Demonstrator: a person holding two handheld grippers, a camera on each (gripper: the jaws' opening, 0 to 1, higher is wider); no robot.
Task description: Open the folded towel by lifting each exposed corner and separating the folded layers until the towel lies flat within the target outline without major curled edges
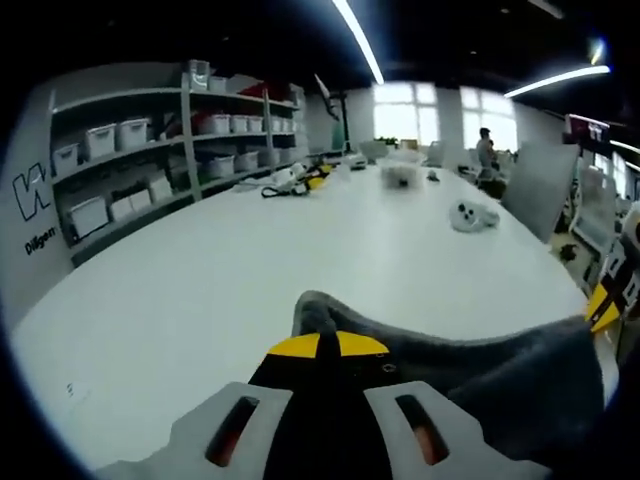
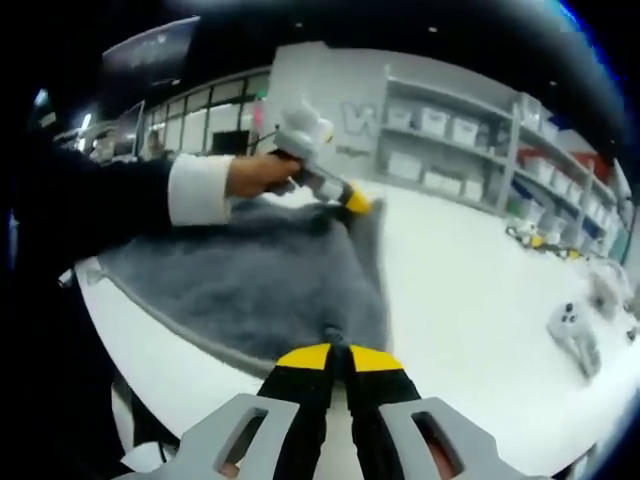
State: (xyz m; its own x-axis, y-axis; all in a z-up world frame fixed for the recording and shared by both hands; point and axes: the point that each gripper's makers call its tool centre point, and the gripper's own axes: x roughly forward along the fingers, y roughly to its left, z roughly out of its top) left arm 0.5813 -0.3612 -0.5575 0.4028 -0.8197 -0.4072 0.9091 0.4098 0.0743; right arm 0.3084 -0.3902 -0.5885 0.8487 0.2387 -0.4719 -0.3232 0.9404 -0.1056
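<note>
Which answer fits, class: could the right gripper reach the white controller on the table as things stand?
Probably not yet. The right gripper is shut on the towel edge, so it must let go first. Otherwise bare table lies between it and the controller.

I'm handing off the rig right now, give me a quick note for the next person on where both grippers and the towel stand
Left gripper: shut on a corner of the grey towel, seen from the right gripper view at the towel's far corner.
Right gripper: shut on the towel's near corner.
Towel: spread across the edge of the white table, stretched between the two grippers, surface slightly rumpled.
Done: both corners gripped, towel mostly opened out.
Left: lay it flat and smooth the edges. I can't make out a target outline, so check placement.
</note>
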